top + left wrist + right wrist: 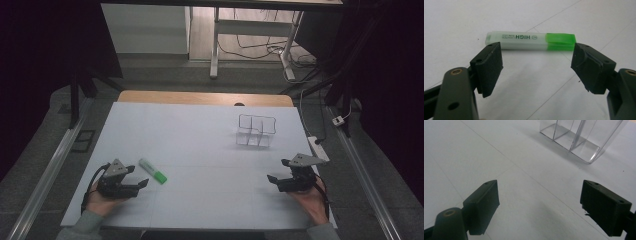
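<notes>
The left gripper [141, 176] rests low on the white sheet [200, 135] with its jaws apart and nothing between them. The highlighter [153, 171] lies flat on the sheet just beyond the jaw tips, untouched. In the left gripper view the highlighter [530, 40] runs crosswise ahead of the jaws, its green cap toward the right jaw. The right gripper [276, 171] sits well apart on the other side, jaws also apart and empty, facing the clear organizer [256, 131]. In the right gripper view the organizer [579, 140] stands upright with its compartments open at the top.

Likely faults from this position:
- The pen lies across the jaw line, and its length looks close to the jaw gap. Closing on its ends would probably fail or push it away. The gripper likely needs to turn so the pads meet the barrel's long sides.
- The barrel is smooth and rounded in section. A low or off-centre clamp may roll or squeeze it out along the sheet.
- Jaw tips pressed into the sheet may drag or wrinkle it.
- The organizer appears light and thin-walled. A knock from either gripper could tip or slide it.

Clearance: the middle of the sheet between pen and organizer is bare, giving an open path. The organizer stands near the far right part of the sheet, not far from its edge. Both grippers work close to the near edge, with room ahead.
</notes>
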`<state>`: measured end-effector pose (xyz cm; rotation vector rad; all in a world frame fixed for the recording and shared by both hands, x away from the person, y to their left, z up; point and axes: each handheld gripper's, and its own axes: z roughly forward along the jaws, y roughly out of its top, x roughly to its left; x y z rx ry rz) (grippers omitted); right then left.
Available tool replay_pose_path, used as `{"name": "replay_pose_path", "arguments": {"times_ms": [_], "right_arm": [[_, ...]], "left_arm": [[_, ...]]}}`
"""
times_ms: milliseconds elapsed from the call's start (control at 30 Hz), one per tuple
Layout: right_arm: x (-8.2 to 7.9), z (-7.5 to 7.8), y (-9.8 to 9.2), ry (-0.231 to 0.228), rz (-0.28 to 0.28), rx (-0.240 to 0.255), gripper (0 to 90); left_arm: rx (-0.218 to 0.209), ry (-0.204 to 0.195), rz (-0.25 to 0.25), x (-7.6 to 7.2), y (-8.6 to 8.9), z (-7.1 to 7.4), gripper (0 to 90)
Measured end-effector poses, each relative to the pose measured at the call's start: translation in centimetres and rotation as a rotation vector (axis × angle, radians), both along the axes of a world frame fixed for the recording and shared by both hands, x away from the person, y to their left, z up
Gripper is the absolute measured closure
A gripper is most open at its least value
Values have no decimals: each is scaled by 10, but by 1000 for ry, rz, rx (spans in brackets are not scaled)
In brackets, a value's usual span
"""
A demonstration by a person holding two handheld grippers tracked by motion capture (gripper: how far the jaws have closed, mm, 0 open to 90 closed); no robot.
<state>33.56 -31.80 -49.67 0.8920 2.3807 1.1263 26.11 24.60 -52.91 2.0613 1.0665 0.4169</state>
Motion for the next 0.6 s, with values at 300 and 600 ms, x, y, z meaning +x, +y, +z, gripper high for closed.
{"name": "replay_pose_path", "arguments": {"times_ms": [300, 600], "right_arm": [[3, -3, -4, 8, 8, 2, 160], [4, -2, -5, 15, 1, 4, 194]], "left_arm": [[1, 2, -1, 1, -1, 0, 249], [0, -2, 3, -1, 0, 1, 249]]}}
